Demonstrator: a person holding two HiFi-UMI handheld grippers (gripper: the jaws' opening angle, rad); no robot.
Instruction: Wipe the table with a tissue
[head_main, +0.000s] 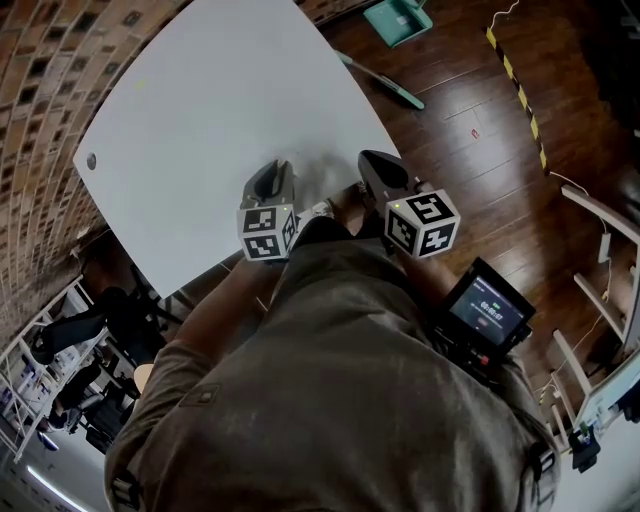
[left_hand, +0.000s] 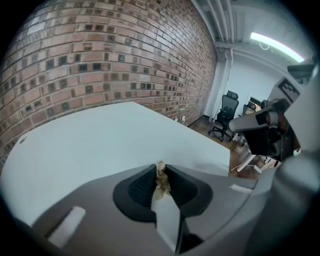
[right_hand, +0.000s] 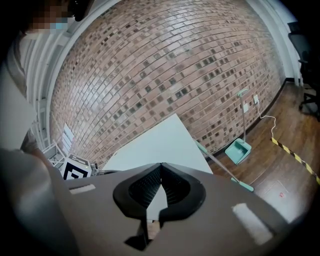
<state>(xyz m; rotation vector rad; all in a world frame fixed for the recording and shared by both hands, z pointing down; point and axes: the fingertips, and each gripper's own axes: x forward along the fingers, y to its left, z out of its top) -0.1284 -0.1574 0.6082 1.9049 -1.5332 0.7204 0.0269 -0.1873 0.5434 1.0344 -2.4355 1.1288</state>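
Left tongs (left_hand: 159, 169), lower centre of frame, clamp a crumpled tissue (left_hand: 161, 180) above the white tabletop (left_hand: 90, 145); right tongs (right_hand: 160, 169) are together, empty. Tissue likely light, soft, tearable; grip its bunched middle.

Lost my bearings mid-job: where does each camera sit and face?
Head view: on the person's head, steeply down at the table; torso, left hand-held gripper, right hand-held gripper show.
Left gripper view: on the left hand-held gripper, across the table toward the brick wall; jaws pinch the tissue.
Right gripper view: on the right hand-held gripper, toward table, wall, dustpan; jaws shut, empty.
Shared: head and right gripper views show the dustpan.
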